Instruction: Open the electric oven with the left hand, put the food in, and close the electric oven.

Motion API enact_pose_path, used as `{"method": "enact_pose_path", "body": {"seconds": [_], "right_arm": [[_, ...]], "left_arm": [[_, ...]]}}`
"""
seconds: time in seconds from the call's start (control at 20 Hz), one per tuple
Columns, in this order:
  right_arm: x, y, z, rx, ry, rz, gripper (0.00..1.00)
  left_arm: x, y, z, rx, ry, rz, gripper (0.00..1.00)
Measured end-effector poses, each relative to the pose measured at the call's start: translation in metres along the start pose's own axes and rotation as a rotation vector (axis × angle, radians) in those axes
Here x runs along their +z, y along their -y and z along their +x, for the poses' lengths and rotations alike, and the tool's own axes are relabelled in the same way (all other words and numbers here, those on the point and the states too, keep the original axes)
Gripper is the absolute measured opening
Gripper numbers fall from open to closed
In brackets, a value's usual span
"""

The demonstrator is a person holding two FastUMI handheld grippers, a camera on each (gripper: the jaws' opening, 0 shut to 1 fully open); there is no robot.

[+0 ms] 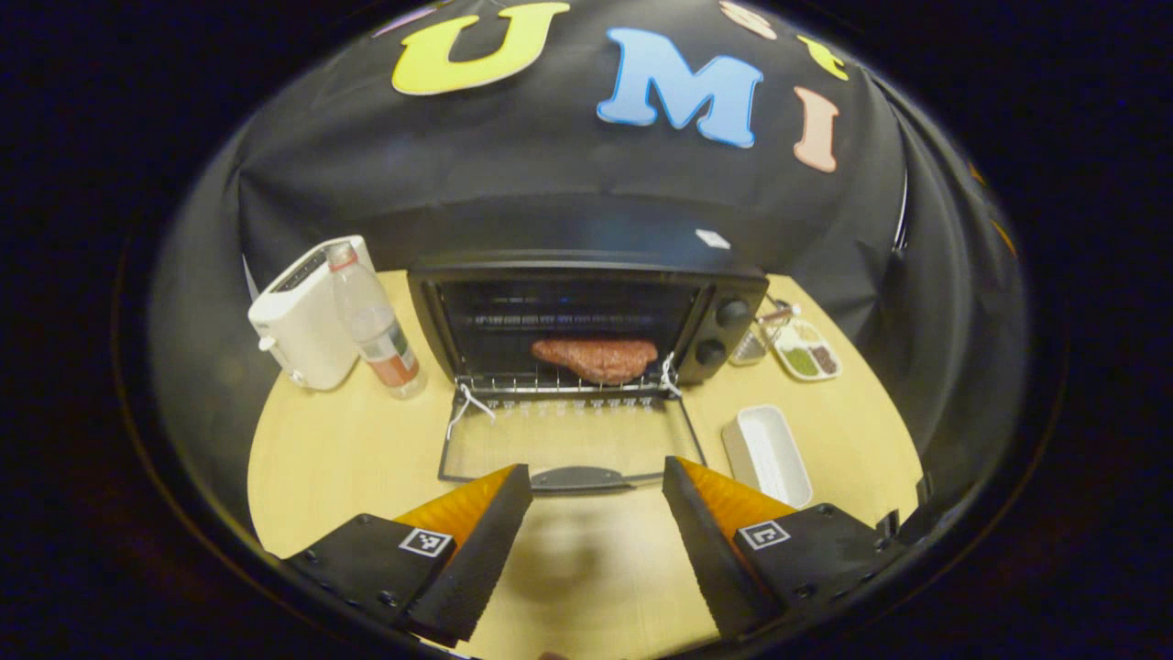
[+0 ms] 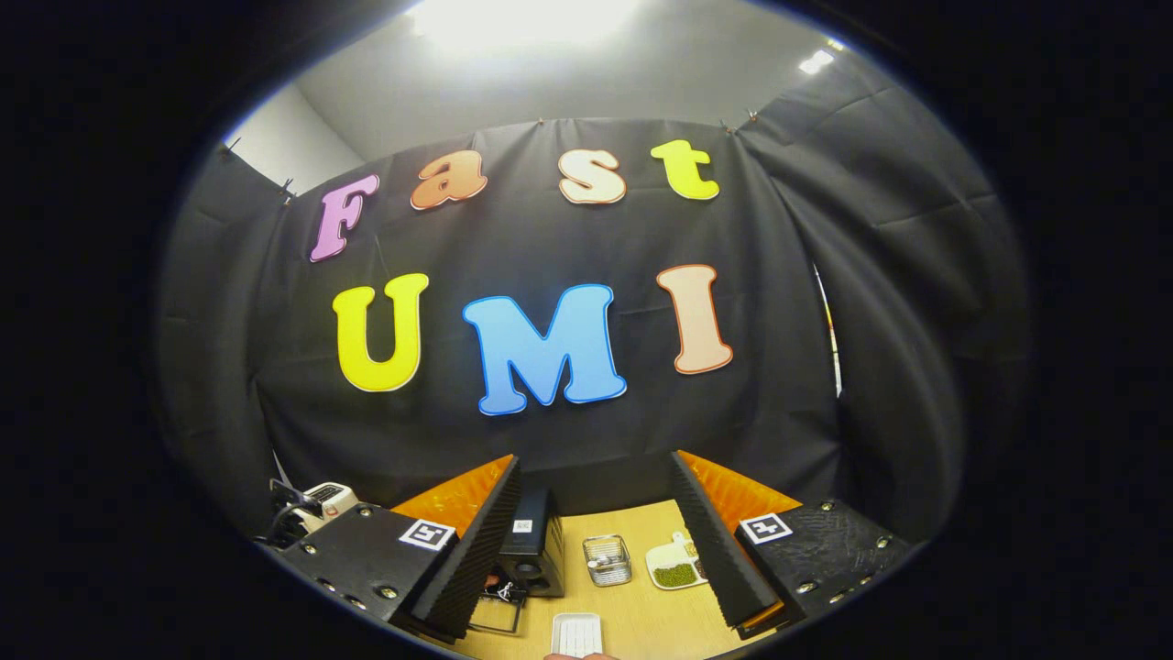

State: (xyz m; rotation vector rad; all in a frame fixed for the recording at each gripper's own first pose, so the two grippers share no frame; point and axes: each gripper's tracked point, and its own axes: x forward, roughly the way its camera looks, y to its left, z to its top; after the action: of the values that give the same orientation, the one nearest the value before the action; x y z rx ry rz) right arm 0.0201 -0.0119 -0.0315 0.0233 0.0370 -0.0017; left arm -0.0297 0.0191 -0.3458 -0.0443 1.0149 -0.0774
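In the left gripper view the electric oven point(image 1: 586, 316) stands at the middle of the table point(image 1: 348, 458), its glass door point(image 1: 568, 445) folded down flat towards the camera. The food point(image 1: 597, 357), a reddish slab, lies on the wire rack point(image 1: 559, 385) inside. The left tool point(image 1: 597, 477) is spread wide, holding nothing, with the door handle point(image 1: 579, 478) at 12 o'clock between its tips. A white tray point(image 1: 768, 454) lies at 3 o'clock from the door; a toaster point(image 1: 302, 325) and bottle point(image 1: 374, 321) stand at 9 o'clock from the oven. In the right gripper view the right tool point(image 2: 596, 472) is also wide and empty, raised towards the booth wall
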Motion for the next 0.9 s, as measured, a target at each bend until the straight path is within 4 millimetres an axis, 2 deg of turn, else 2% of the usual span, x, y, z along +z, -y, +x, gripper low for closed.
{"method": "enact_pose_path", "body": {"seconds": [0.1,0.35,0.45,0.5,0.75,0.9], "right_arm": [[-0.007,0.006,0.001,-0.017,-0.009,0.0,0.98],[-0.02,0.018,-0.002,-0.06,-0.034,-0.005,0.98],[-0.022,0.021,-0.004,-0.074,-0.039,-0.006,0.98],[-0.023,0.023,-0.004,-0.08,-0.041,-0.007,0.98],[-0.025,0.031,-0.006,-0.112,-0.051,-0.003,0.98],[-0.029,0.035,-0.004,-0.126,-0.063,0.006,0.98]], "left_arm": [[-0.021,-0.003,0.012,0.013,-0.072,-0.001,1.0],[-0.046,-0.001,0.042,-0.003,-0.208,-0.016,0.98],[-0.054,-0.004,0.056,0.001,-0.24,-0.018,1.0],[-0.056,-0.005,0.061,-0.003,-0.257,-0.021,0.98],[-0.074,-0.011,0.079,0.004,-0.339,0.008,1.0],[-0.075,-0.012,0.087,0.007,-0.353,0.019,1.0]]}}
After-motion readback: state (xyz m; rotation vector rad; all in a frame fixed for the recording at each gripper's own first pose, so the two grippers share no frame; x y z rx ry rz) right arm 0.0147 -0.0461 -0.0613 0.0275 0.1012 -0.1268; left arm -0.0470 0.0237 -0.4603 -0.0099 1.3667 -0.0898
